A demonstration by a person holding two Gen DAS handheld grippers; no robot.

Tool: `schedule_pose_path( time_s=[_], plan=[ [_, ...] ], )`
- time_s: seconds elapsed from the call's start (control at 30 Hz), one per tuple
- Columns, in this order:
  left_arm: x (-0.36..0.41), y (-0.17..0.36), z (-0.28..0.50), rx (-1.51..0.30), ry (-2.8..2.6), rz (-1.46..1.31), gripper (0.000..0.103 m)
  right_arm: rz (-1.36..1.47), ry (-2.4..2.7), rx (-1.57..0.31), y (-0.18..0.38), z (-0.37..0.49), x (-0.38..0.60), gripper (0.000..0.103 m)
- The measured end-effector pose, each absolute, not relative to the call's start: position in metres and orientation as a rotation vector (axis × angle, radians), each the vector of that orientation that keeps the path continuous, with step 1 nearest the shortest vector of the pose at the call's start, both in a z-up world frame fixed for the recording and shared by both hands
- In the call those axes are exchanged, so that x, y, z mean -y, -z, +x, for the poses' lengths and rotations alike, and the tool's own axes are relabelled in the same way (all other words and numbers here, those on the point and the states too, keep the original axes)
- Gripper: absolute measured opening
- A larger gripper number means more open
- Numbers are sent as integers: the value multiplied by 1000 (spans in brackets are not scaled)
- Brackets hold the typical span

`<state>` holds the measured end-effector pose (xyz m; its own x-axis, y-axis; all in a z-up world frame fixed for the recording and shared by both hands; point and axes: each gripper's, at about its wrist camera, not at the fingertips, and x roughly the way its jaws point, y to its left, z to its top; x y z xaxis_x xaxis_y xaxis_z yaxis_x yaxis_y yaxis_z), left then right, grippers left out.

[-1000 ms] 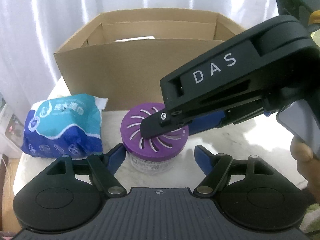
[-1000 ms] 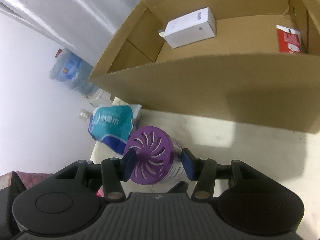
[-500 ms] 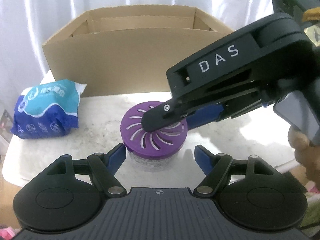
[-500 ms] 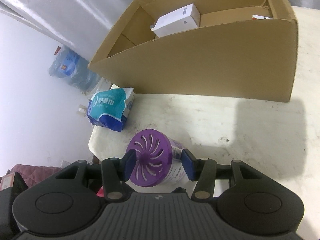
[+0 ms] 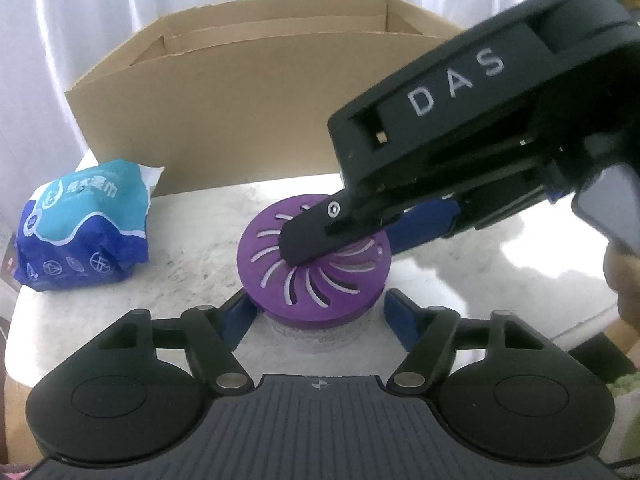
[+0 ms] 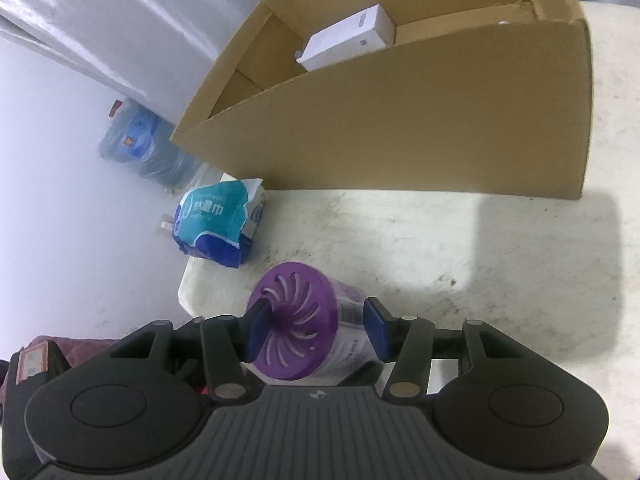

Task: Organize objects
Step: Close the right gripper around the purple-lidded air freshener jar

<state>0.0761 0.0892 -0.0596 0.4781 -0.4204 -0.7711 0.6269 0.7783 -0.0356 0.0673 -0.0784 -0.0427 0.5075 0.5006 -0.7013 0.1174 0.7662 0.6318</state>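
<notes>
A purple-lidded air freshener jar [image 5: 316, 276] stands on the white table. My right gripper [image 6: 316, 328] has its blue pads on both sides of the jar [image 6: 296, 332] and is shut on it; it shows in the left wrist view [image 5: 332, 232] reaching over the purple lid. My left gripper [image 5: 320, 316] is open, its fingers on either side of the jar base with a gap on the right. A blue wet-wipe pack [image 5: 84, 228] lies at the table's left; it also shows in the right wrist view [image 6: 218, 220].
An open cardboard box [image 5: 248, 92] stands at the back of the table [image 6: 480, 280], holding a white carton [image 6: 348, 38]. Water bottles [image 6: 140, 144] stand on the floor beyond the table's left edge. A curtain hangs behind.
Both grippers have drawn back from the box, which looks smaller and farther. The jar stays between the right gripper's pads, and the left gripper stays open around it.
</notes>
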Motion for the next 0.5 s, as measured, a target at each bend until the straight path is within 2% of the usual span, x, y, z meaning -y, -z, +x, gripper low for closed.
schedule_pose_path(
  time_s=[0.07, 0.5],
  plan=[
    [-89, 59, 77, -859, 640, 261, 64, 681, -253, -1027, 42, 66, 78, 55],
    [-84, 62, 59, -885, 636, 283, 65, 706, -252, -1037, 43, 46, 83, 54]
  ],
)
